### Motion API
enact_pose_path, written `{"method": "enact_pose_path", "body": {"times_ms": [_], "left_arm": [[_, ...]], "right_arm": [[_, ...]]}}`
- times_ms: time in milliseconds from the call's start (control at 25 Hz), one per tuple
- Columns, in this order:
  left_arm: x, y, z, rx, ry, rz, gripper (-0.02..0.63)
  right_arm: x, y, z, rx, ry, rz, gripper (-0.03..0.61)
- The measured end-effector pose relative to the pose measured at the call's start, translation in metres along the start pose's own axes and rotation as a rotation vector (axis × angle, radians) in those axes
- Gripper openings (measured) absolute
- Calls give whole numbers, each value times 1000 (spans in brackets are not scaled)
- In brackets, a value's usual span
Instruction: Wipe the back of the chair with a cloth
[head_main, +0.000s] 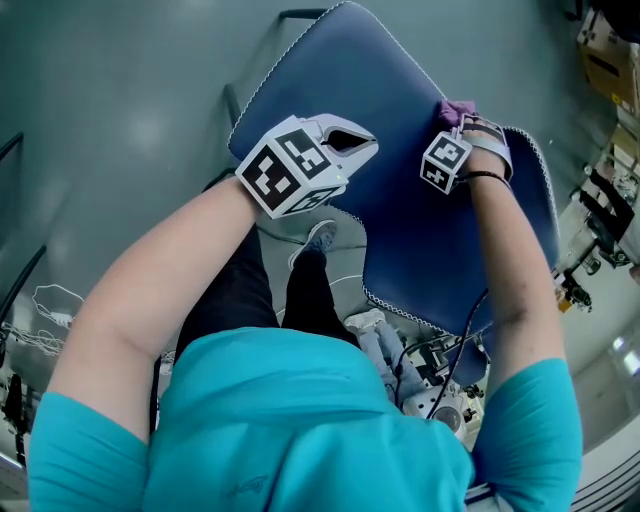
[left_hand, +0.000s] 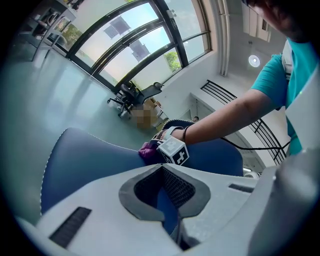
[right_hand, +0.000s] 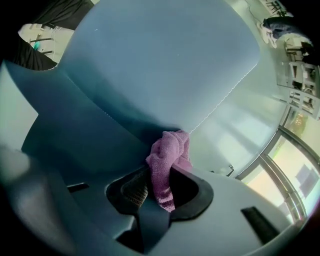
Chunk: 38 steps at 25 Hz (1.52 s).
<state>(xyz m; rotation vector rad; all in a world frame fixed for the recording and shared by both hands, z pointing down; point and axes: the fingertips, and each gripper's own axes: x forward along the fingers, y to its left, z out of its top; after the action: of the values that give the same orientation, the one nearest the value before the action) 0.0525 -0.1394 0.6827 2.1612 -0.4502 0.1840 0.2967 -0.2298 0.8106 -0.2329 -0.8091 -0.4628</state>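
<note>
The blue chair back with white stitching along its edge fills the middle of the head view. My right gripper is shut on a pink cloth and holds it against the chair's upper right part. In the right gripper view the cloth bunches between the jaws of that gripper and touches the blue surface near the stitched edge. My left gripper sits at the chair's left edge, and its own view shows the left gripper closed on a strip of blue chair. That view also takes in the cloth and the right gripper.
The person's dark trouser legs and a shoe stand just left of the chair. Cables and devices hang at the person's waist. Racks with equipment line the right side. A black office chair stands far off by large windows.
</note>
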Motion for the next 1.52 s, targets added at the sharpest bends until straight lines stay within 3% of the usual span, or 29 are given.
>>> {"method": "enact_pose_path", "body": {"times_ms": [520, 1520], "left_arm": [[3, -5, 9, -1, -15, -15, -5], [-13, -28, -15, 3, -36, -29, -5]], "right_arm": [[-6, 13, 5, 66, 9, 89, 94], [-42, 81, 50, 91, -44, 169, 93]]}}
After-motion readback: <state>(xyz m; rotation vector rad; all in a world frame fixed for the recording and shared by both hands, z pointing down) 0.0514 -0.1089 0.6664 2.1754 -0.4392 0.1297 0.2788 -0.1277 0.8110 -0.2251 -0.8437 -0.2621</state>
